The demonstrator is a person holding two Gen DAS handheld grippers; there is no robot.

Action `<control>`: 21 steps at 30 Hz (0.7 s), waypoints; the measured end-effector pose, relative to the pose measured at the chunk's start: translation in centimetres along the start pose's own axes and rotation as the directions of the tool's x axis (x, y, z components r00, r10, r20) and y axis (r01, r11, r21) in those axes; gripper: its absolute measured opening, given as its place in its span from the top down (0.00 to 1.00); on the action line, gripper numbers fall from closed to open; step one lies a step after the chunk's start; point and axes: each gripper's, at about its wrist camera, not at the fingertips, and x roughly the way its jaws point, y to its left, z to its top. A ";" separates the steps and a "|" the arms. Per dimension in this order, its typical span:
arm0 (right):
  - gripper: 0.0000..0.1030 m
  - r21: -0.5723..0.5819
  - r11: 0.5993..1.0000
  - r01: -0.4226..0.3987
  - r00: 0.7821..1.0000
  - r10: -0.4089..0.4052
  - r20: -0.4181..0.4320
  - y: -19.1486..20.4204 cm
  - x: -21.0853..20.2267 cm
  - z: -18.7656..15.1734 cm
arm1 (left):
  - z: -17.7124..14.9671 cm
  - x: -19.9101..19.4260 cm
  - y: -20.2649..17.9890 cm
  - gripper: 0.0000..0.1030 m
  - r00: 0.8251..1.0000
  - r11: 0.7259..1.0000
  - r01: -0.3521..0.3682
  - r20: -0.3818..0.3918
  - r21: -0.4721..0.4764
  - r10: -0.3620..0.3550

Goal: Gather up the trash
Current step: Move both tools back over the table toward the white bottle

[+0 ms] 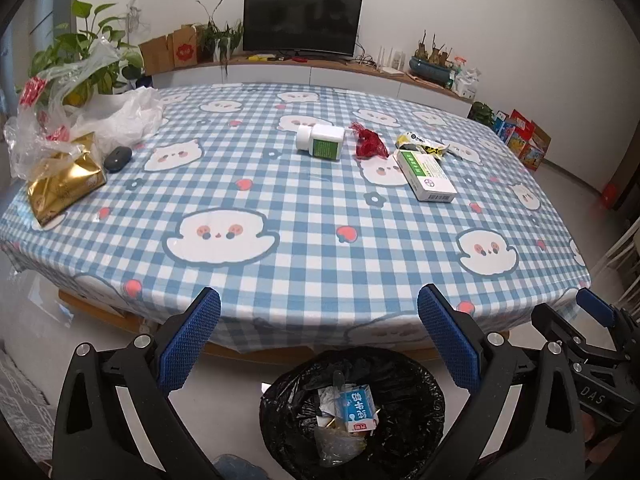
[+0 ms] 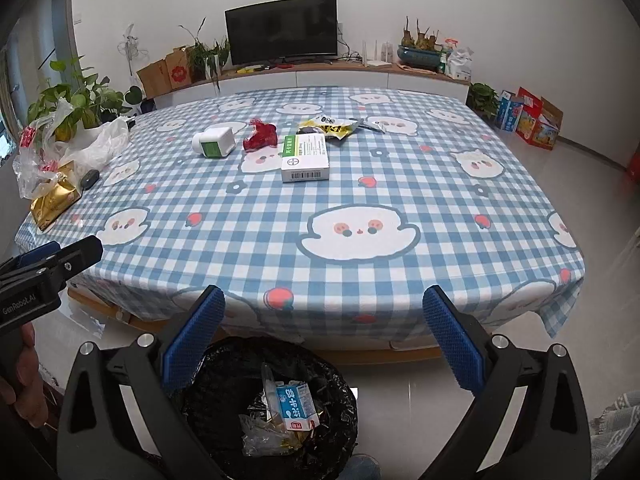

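Observation:
On the checked tablecloth (image 1: 304, 204) lie a white pill bottle (image 1: 321, 141), a red crumpled wrapper (image 1: 371, 145), a white and green medicine box (image 1: 425, 175) and a yellow-black snack packet (image 1: 420, 144). They also show in the right wrist view: the bottle (image 2: 214, 141), the wrapper (image 2: 261, 136), the box (image 2: 305, 157), the packet (image 2: 330, 126). A bin with a black bag (image 1: 352, 408) stands on the floor below the table's near edge, holding a blue milk carton (image 1: 359, 405) and other scraps. My left gripper (image 1: 319, 340) and right gripper (image 2: 324, 340) are both open and empty, above the bin (image 2: 272, 404).
At the table's left are a gold foil bag (image 1: 64, 184), a dark mouse (image 1: 118, 158) and clear plastic bags (image 1: 80, 108). Plants, a TV (image 1: 302, 26) on a low cabinet and boxes line the far wall. My right gripper shows at the left view's right edge (image 1: 592, 312).

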 end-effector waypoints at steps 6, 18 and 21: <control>0.08 0.005 1.000 -0.001 1.000 0.001 0.007 -0.3 1.1 2.3 | 1.6 0.9 0.1 0.06 1.000 1.000 -0.007 -0.004 0.007 0.007; 0.08 0.002 1.000 -0.027 1.000 0.027 0.001 -0.4 4.1 6.2 | 5.1 4.5 0.3 0.06 0.999 1.000 -0.022 -0.024 0.015 0.022; 0.08 0.001 1.000 -0.030 0.999 0.030 -0.010 -0.5 5.1 7.1 | 5.9 5.6 0.6 0.06 0.999 1.000 -0.029 -0.029 0.007 0.029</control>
